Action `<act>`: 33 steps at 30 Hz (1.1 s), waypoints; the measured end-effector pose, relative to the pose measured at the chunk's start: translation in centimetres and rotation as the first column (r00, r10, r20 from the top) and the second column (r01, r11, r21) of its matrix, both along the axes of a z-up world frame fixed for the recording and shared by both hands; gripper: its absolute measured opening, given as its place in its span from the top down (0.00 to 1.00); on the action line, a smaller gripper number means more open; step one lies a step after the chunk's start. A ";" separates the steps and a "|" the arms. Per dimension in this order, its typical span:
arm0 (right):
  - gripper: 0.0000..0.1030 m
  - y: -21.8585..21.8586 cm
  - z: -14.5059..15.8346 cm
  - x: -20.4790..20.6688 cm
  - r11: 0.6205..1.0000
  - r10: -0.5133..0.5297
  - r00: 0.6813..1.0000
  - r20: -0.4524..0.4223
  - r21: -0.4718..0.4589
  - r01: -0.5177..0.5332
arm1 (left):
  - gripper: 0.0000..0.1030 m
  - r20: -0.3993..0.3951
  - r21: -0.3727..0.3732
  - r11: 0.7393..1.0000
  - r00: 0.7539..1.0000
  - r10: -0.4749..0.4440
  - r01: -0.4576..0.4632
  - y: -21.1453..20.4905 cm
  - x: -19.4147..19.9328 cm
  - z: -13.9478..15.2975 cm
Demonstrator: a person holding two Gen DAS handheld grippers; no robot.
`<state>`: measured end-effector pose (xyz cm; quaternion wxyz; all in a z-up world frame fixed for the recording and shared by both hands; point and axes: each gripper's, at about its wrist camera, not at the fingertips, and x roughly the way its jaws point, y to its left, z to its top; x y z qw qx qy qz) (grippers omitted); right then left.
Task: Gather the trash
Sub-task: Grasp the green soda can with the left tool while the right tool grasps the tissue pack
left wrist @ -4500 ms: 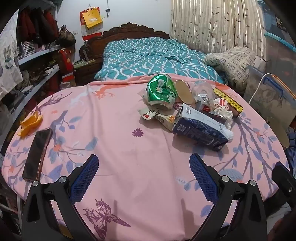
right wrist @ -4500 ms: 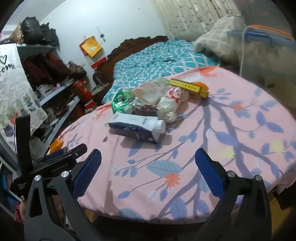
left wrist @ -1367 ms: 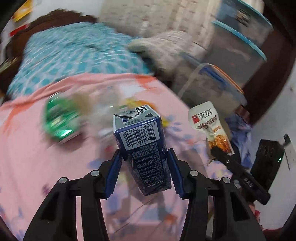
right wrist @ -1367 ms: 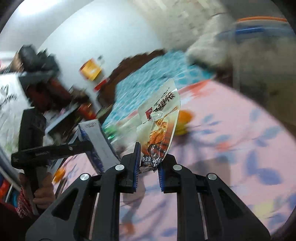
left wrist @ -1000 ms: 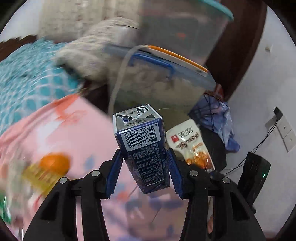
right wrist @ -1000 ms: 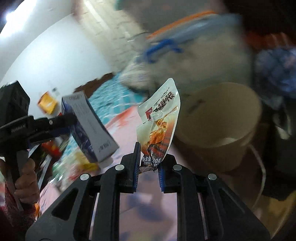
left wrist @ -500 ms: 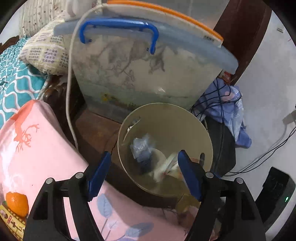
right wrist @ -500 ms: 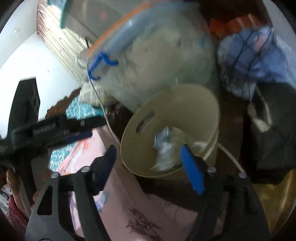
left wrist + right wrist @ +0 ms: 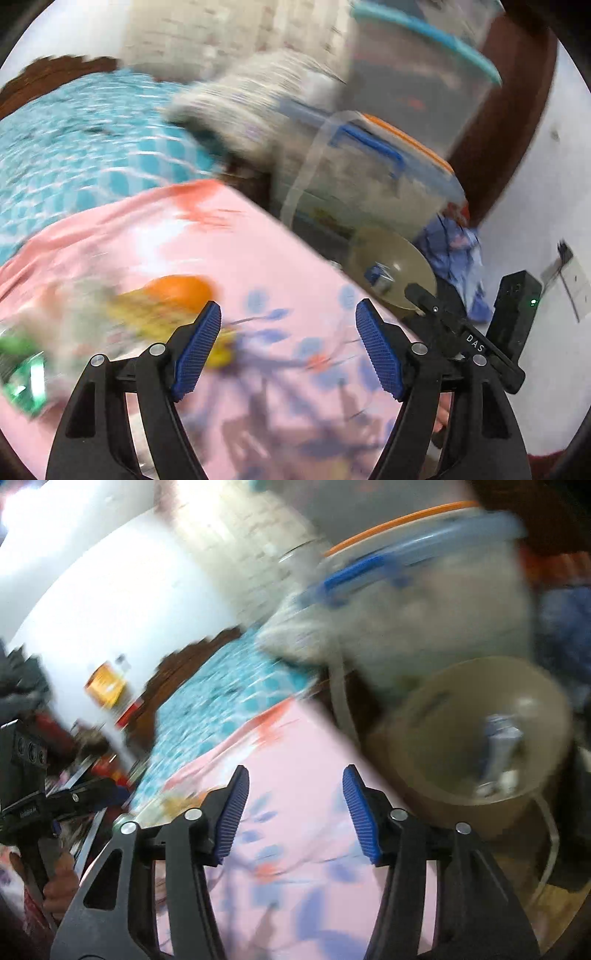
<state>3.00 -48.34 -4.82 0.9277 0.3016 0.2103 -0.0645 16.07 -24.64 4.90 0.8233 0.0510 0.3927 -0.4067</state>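
Hovering over: the pink floral cloth [image 9: 266, 258] of the table, both tools above its edge; both views are motion-blurred.
Leftover trash: a green wrapper [image 9: 22, 373] at the far left of the left wrist view, then a yellow pack [image 9: 147, 314] and an orange [image 9: 181, 291], all smeared, just left of the left tool's fingers.
Left gripper [image 9: 288, 350]: jaws spread wide, nothing between the blue pads [image 9: 195, 350].
Right gripper [image 9: 295, 812]: jaws likewise apart and empty, above the pink cloth.
Bin [image 9: 443, 709]: a beige round bin beside the table edge, right of both tools and below table level.
Blue carton [image 9: 500, 746]: lies inside the bin among pale scraps, well apart from either tool.
Behind the bin: a clear storage box [image 9: 369, 184] with a blue handle.
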 end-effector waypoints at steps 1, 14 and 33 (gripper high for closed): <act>0.48 1.5 0.1 1.1 0.999 0.051 0.999 -0.002 0.004 -0.051 | 0.30 0.017 -0.005 0.998 0.998 0.058 -0.058 2.9 0.4 0.6; 0.46 15.7 1.7 14.7 0.888 0.460 0.880 -0.117 0.037 -0.459 | 0.24 -0.081 0.043 0.833 0.829 0.553 -0.552 25.4 10.4 -2.9; 0.30 24.5 -3.0 25.9 0.791 0.539 0.718 -0.441 -0.029 -0.612 | 0.37 -0.087 0.028 0.941 0.937 0.339 -0.338 22.0 7.9 -6.2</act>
